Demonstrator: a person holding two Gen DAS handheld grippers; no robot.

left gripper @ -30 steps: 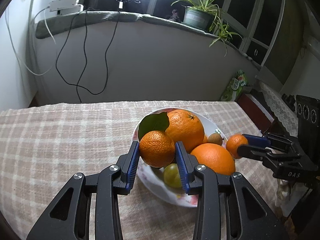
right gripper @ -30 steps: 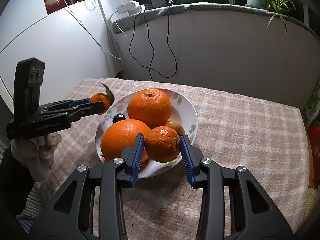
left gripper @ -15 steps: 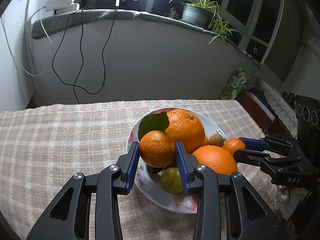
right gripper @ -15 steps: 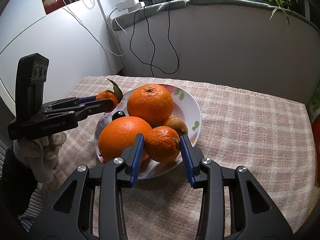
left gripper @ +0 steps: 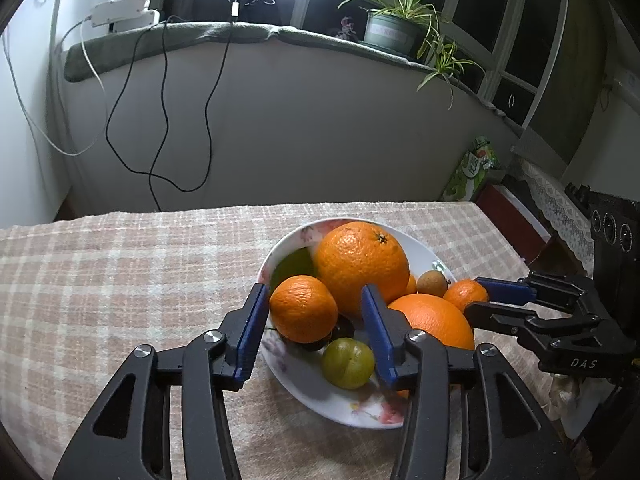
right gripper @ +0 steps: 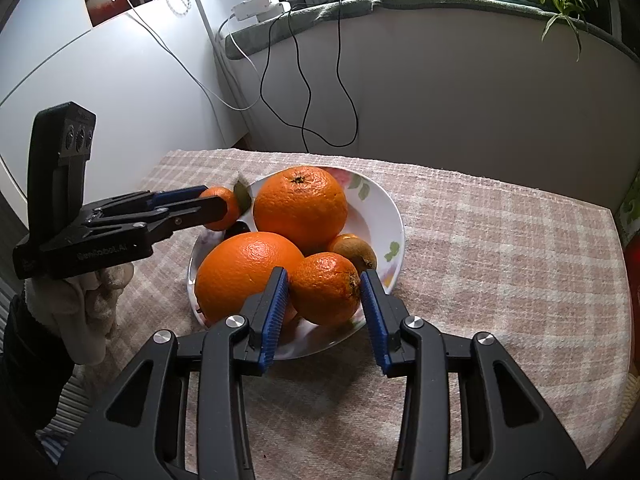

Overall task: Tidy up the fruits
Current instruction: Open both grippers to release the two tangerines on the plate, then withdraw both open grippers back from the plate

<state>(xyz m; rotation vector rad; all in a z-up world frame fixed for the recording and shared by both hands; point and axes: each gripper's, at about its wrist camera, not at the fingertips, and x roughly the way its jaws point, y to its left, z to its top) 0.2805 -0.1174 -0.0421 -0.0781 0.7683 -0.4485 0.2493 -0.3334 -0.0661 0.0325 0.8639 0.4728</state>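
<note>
A white flowered plate (left gripper: 316, 396) (right gripper: 394, 220) on the checked tablecloth holds two large oranges (left gripper: 360, 268) (right gripper: 248, 272), a kiwi (right gripper: 354, 250) and a green plum (left gripper: 347, 363). My left gripper (left gripper: 314, 322) is open; a leafy mandarin (left gripper: 303, 309) rests in the plate against its left pad, with a gap to the right pad. My right gripper (right gripper: 323, 300) stands at the plate's near rim with a second mandarin (right gripper: 325, 289) between its pads; a gap shows on the right side, and I cannot tell if it grips.
The tablecloth (left gripper: 120, 280) covers the table, whose right edge (right gripper: 612, 240) is close. A wall with hanging cables (left gripper: 160, 120) runs behind. A potted plant (left gripper: 394, 28) stands on the sill. A green packet (left gripper: 472, 168) lies beyond the far right corner.
My left gripper has lowered its mandarin into the plate and opened; the jaws now stand wider. My right gripper has moved its mandarin in over the plate's rim.
</note>
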